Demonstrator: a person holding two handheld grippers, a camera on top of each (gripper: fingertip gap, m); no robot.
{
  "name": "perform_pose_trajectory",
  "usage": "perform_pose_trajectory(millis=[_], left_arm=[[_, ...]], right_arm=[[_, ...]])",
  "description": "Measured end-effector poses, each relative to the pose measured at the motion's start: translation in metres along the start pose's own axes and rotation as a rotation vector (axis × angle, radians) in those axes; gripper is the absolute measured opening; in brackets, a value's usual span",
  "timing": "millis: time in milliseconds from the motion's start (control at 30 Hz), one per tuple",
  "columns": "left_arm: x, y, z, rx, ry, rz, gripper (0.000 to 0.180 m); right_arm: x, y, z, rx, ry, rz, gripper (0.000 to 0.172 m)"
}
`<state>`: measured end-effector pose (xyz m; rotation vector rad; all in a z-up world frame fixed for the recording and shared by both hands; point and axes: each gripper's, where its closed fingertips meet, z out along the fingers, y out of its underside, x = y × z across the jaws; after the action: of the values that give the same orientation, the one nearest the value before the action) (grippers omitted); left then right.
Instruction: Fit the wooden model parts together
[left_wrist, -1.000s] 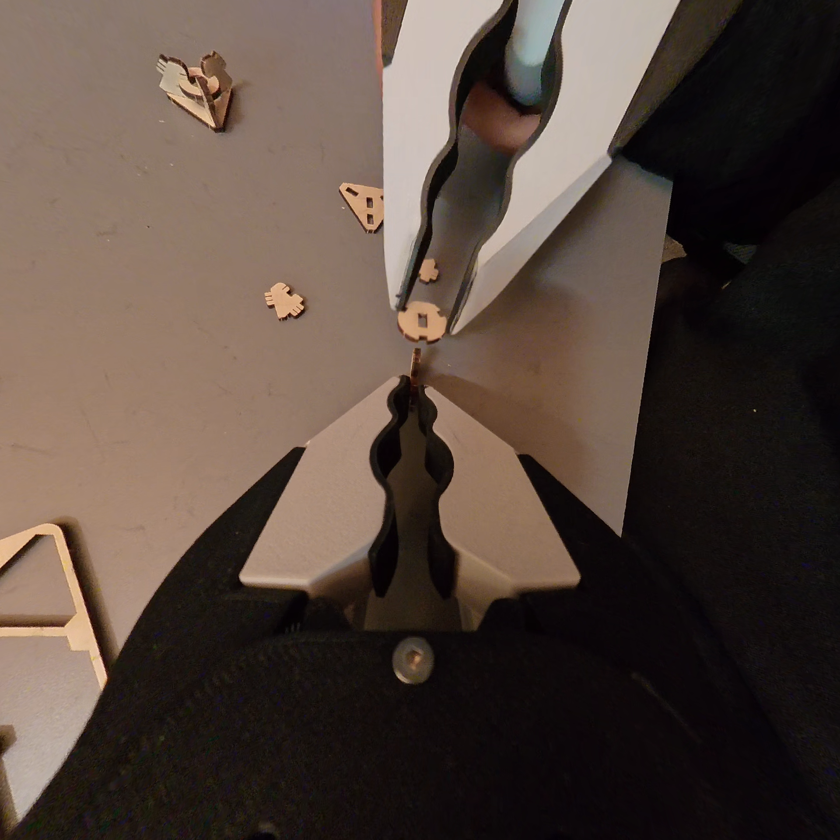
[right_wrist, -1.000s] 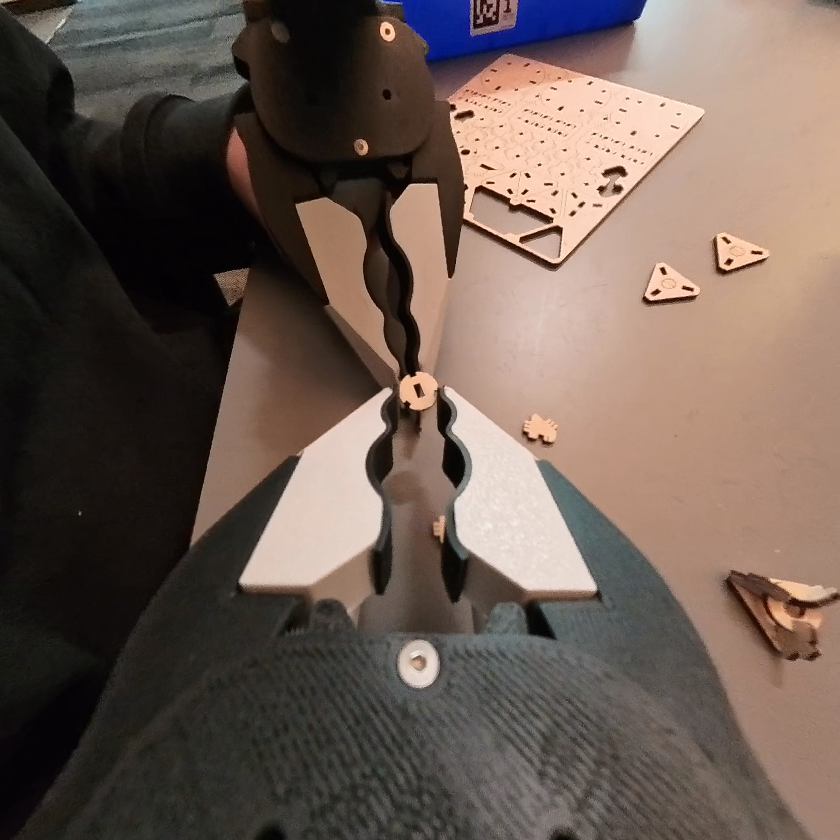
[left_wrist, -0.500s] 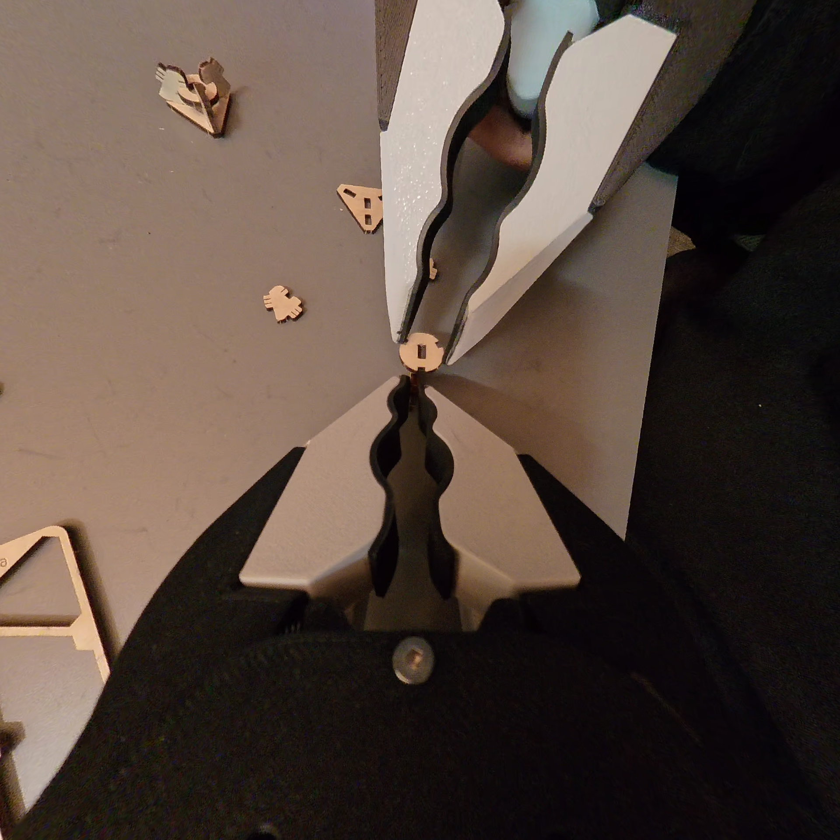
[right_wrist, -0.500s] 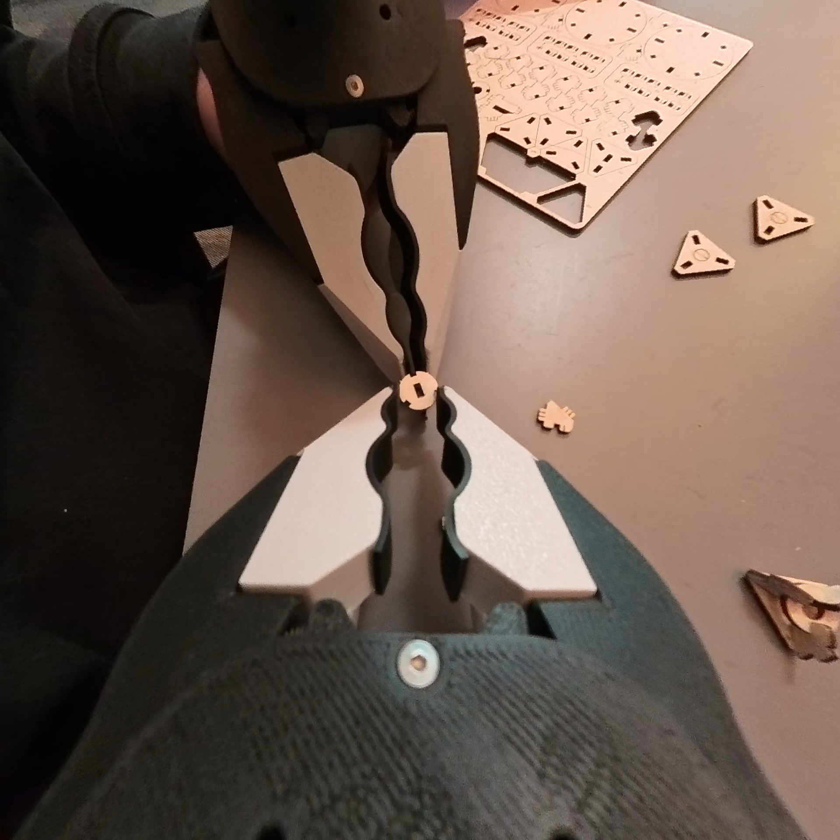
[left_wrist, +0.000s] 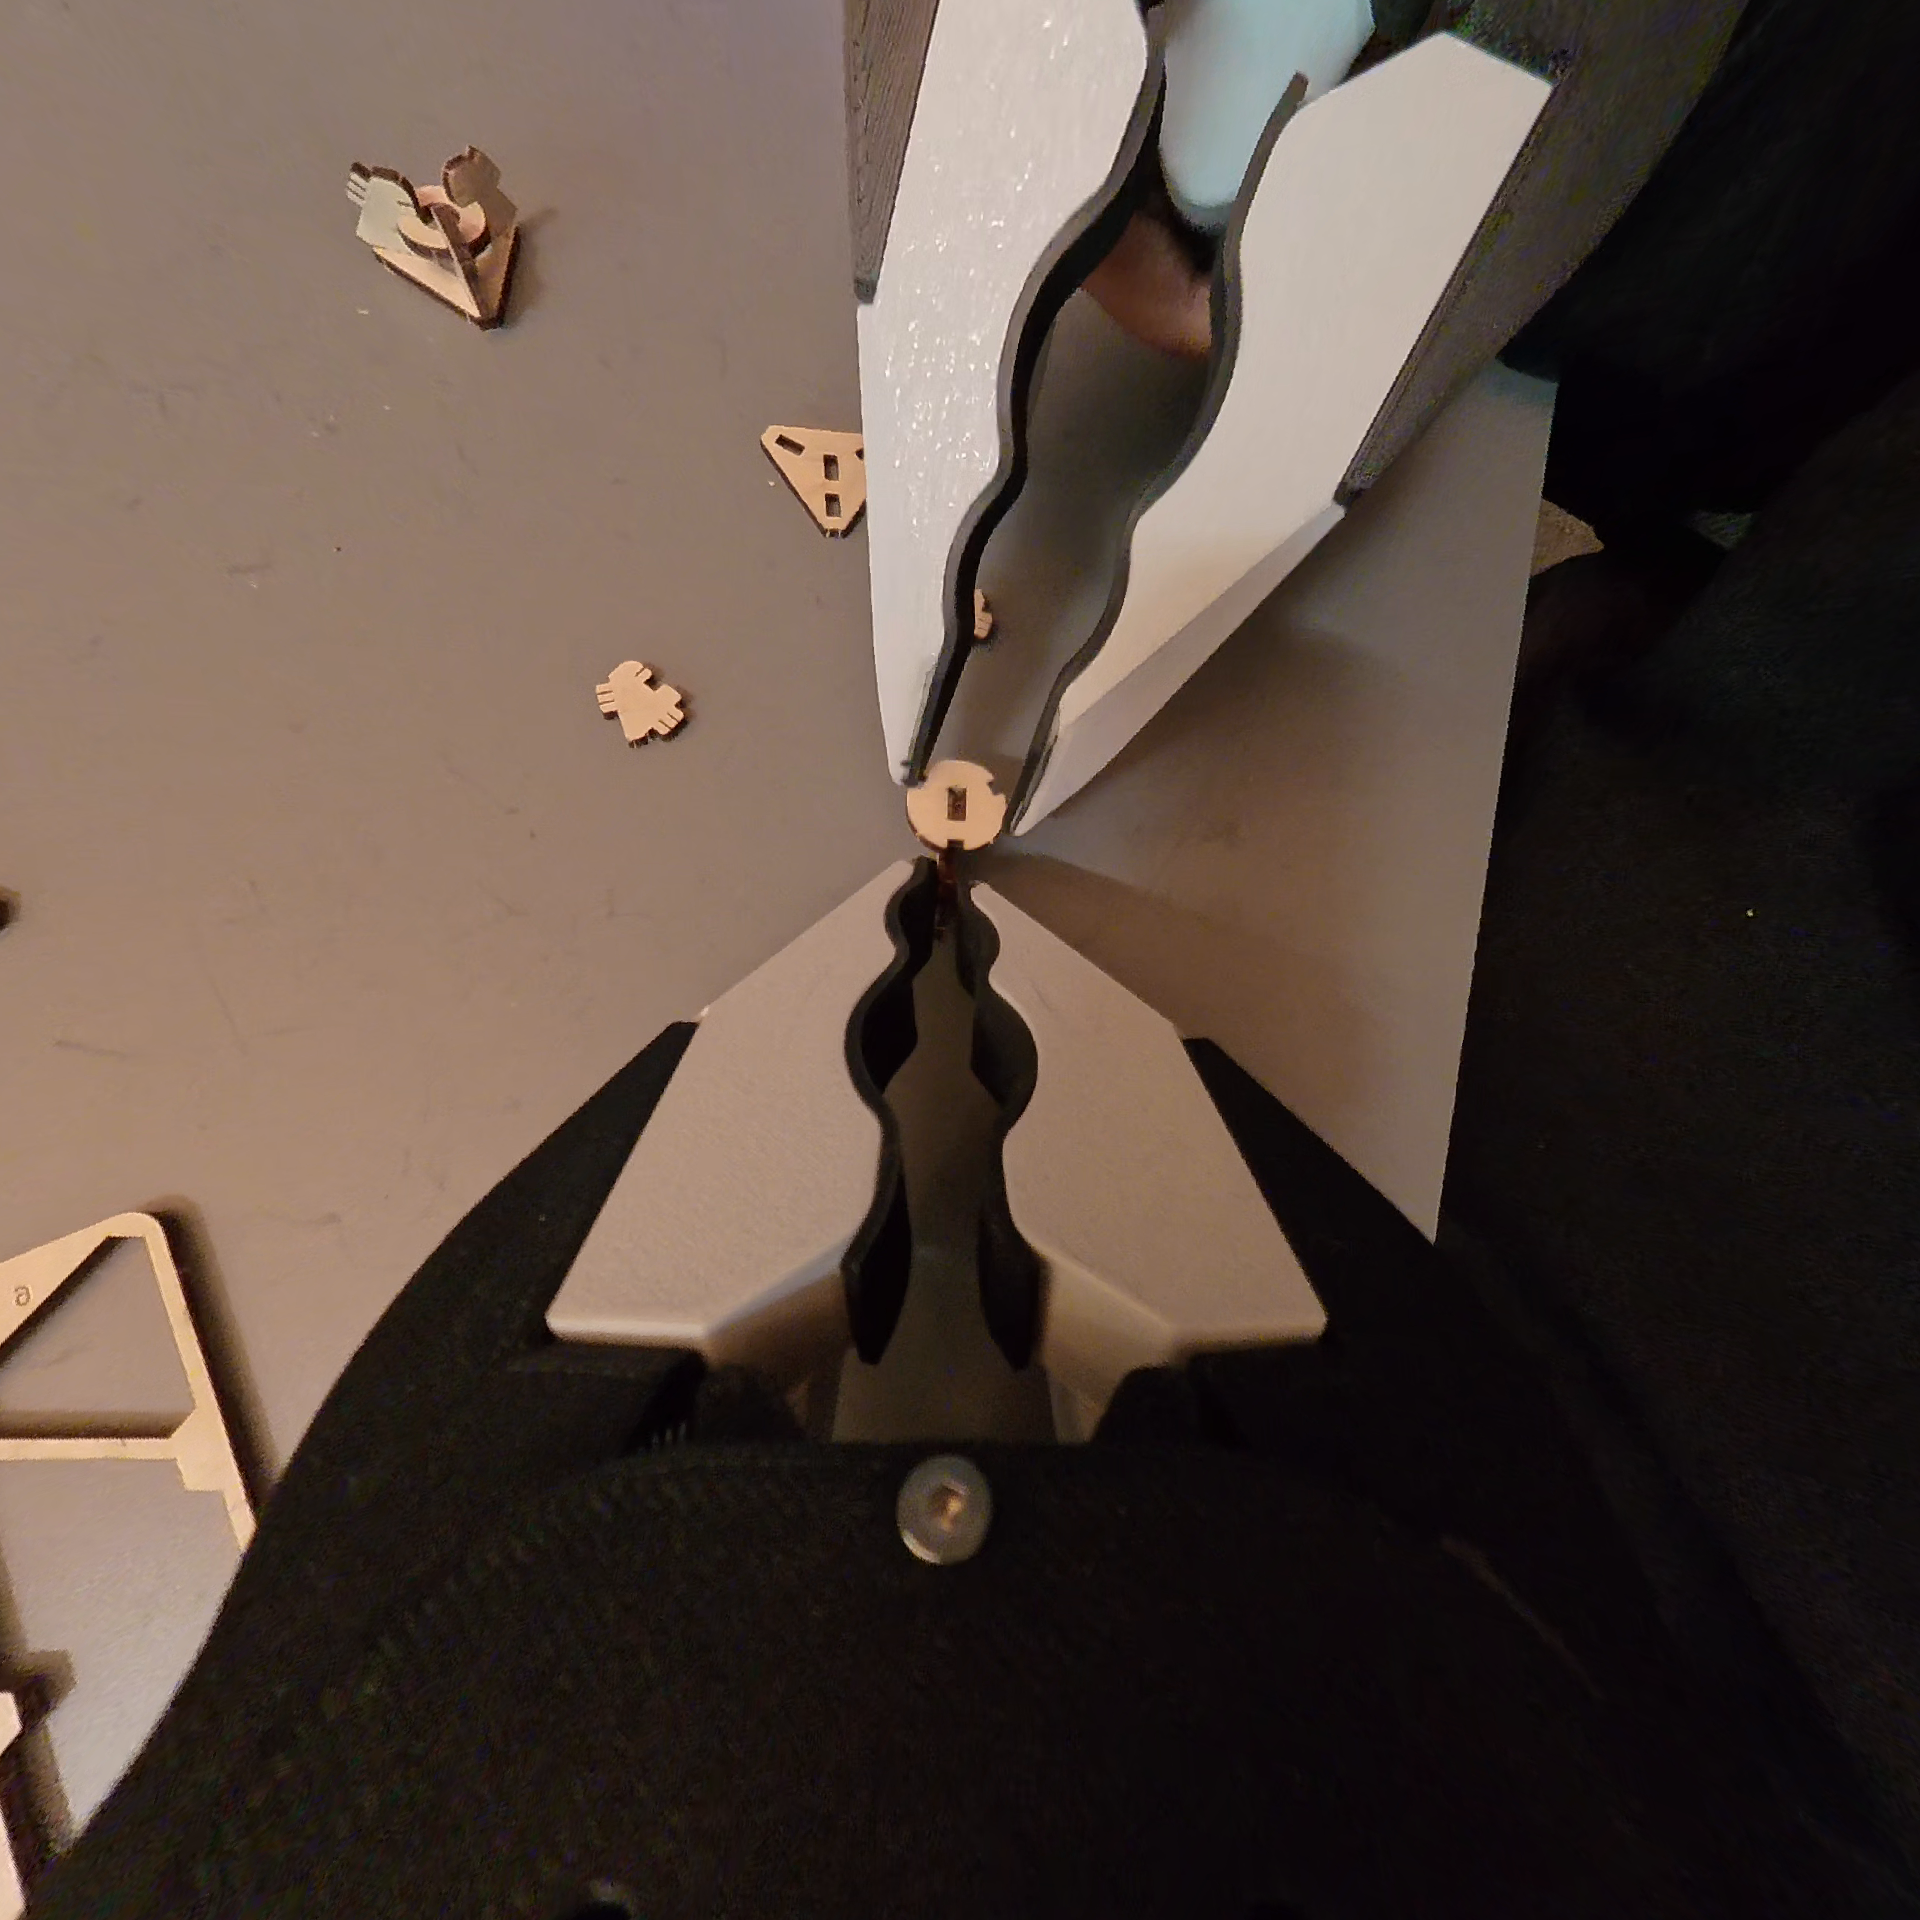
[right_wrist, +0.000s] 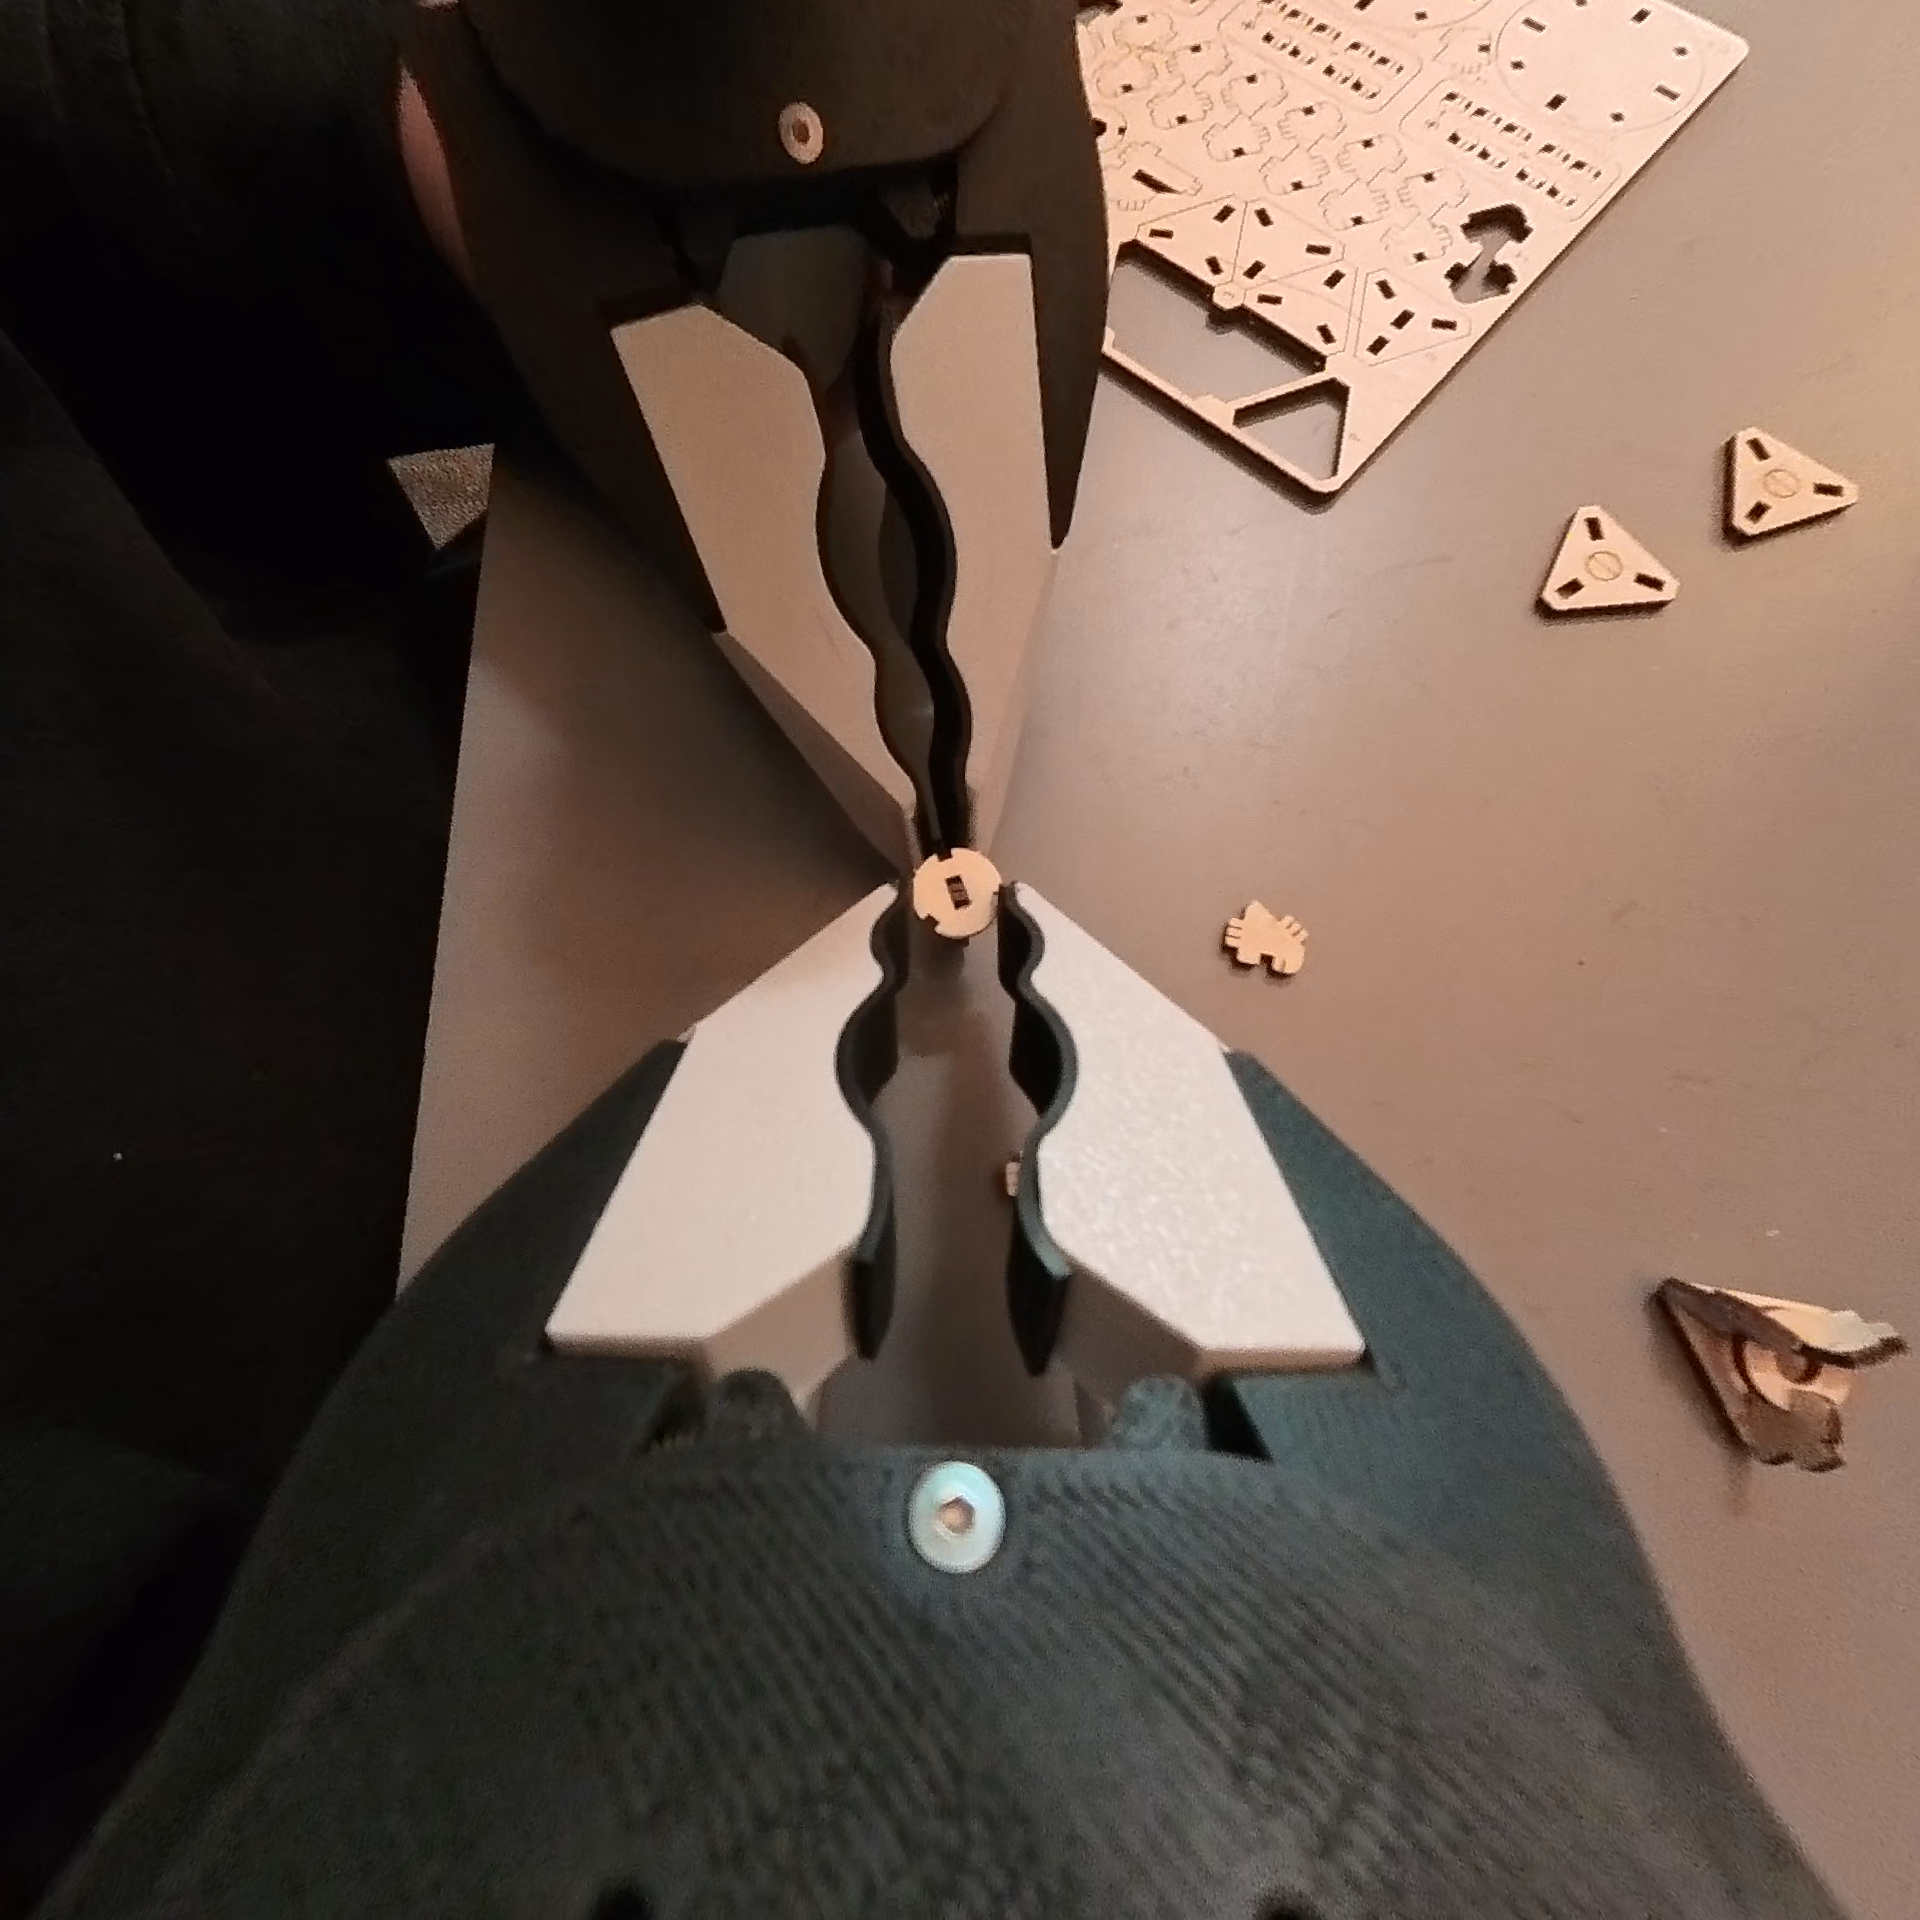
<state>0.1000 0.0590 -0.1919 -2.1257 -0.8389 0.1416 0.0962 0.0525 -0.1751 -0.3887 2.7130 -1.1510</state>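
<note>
My left gripper (left_wrist: 943, 885) is shut on a thin wooden piece (left_wrist: 945, 864), seen edge-on, that sticks out past its tips. My right gripper (right_wrist: 954, 906) is shut on a small round wooden disc (right_wrist: 954, 894) with a slot in its middle and notches on its rim. The two grippers face each other tip to tip above the grey table (left_wrist: 312, 935), near its edge. In the left wrist view the disc (left_wrist: 954, 816) sits between the right gripper's pads (left_wrist: 920, 748), and the thin piece's tip reaches the disc's lower rim. The left gripper also shows in the right wrist view (right_wrist: 940, 826).
On the table lie a small toothed wooden piece (right_wrist: 1262, 935), two flat triangles (right_wrist: 1605, 566) (right_wrist: 1782, 483), another triangle (left_wrist: 821, 478), an assembled triangular part (right_wrist: 1787, 1371) and a laser-cut wooden sheet (right_wrist: 1403, 187). A person's dark sleeve (right_wrist: 208, 520) lies past the table edge. My left and right fingertips are right by each other.
The grippers have closed in on each other. A second ago a gap lay between the thin piece and the disc; now they meet. Both grasps hold unchanged.
</note>
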Motion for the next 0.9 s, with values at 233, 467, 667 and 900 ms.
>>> perform_pose_trajectory(millis=[233, 467, 667, 900], left_arm=[[0.0003, 0.0001, 0.0001, -0.001, 0.000, 0.003, 0.000], [0.0005, 0.0075, 0.0023, -0.048, 0.008, -0.006, 0.004], [0.0010, 0.0066, 0.0014, -0.040, 0.018, -0.011, 0.001], [0.0016, 0.0068, 0.0018, -0.042, 0.013, 0.001, 0.001]], right_arm=[[-0.0005, 0.0029, 0.0022, -0.034, 0.018, -0.009, 0.014], [-0.0018, 0.0032, 0.0019, -0.033, 0.012, -0.018, 0.014], [-0.0018, 0.0033, 0.0023, -0.036, 0.019, -0.025, 0.014], [-0.0018, 0.0049, 0.0035, -0.063, 0.038, -0.045, 0.014]])
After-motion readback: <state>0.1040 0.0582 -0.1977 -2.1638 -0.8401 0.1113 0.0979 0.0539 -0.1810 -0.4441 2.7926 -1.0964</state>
